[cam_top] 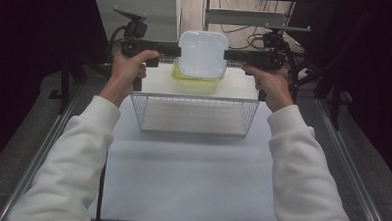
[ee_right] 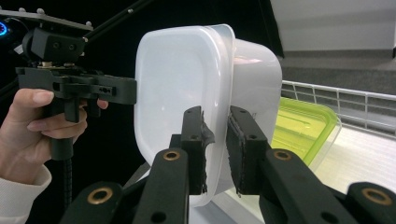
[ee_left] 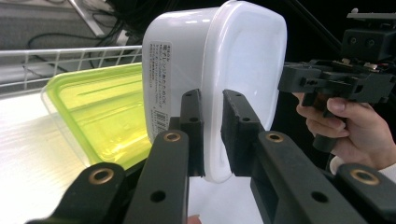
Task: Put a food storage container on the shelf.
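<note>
White table (cam_top: pixel 191 175); container (ee_left: pixel 219 70) label (ee_left: pixel 159 88) print unreadable.

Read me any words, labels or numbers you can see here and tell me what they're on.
White sticker on the side of the white container: rows of small print with a barcode below it, too small and blurred to read.
Green lid: no text to be seen.
Wire basket: no text to be seen.

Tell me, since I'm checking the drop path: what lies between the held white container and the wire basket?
In the high view, a green-lidded container sits on the raised white shelf between the white container and wire basket.
</note>
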Motion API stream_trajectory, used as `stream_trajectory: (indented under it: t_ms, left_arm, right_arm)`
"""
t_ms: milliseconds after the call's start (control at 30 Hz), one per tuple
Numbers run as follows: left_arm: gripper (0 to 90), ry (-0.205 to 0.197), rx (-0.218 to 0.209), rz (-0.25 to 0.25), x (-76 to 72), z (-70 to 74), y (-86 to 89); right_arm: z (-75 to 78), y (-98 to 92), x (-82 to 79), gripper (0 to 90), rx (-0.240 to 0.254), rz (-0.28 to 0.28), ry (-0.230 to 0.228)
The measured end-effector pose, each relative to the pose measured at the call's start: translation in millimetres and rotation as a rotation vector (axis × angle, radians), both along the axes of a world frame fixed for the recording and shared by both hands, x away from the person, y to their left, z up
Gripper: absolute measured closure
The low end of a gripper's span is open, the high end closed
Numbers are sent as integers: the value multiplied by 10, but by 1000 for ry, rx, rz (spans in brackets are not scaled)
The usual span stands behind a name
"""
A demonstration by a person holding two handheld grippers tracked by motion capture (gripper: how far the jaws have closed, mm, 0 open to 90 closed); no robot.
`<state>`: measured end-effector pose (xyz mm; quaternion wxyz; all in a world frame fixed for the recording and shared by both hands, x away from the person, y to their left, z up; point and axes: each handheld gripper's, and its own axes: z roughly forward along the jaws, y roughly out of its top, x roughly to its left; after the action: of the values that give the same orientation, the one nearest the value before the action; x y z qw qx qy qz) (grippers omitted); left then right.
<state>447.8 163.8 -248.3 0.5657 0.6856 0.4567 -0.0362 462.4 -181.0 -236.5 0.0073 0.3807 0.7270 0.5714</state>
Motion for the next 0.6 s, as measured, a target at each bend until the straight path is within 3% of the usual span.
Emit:
stream_trajectory:
  t_ms: [267, 433, 600]
  left_arm:
    - [795, 47, -9, 10, 172, -118, 40]
    - [802, 74, -23, -1, 218, -160, 38]
    - [799, 97, -39, 9, 270, -193, 49]
  right_arm:
    - [-127, 63, 234, 762, -7, -9, 60]
    - [-189, 58, 323, 754, -12, -19, 105]
    - [-185, 66, 381, 750, -9, -25, 122]
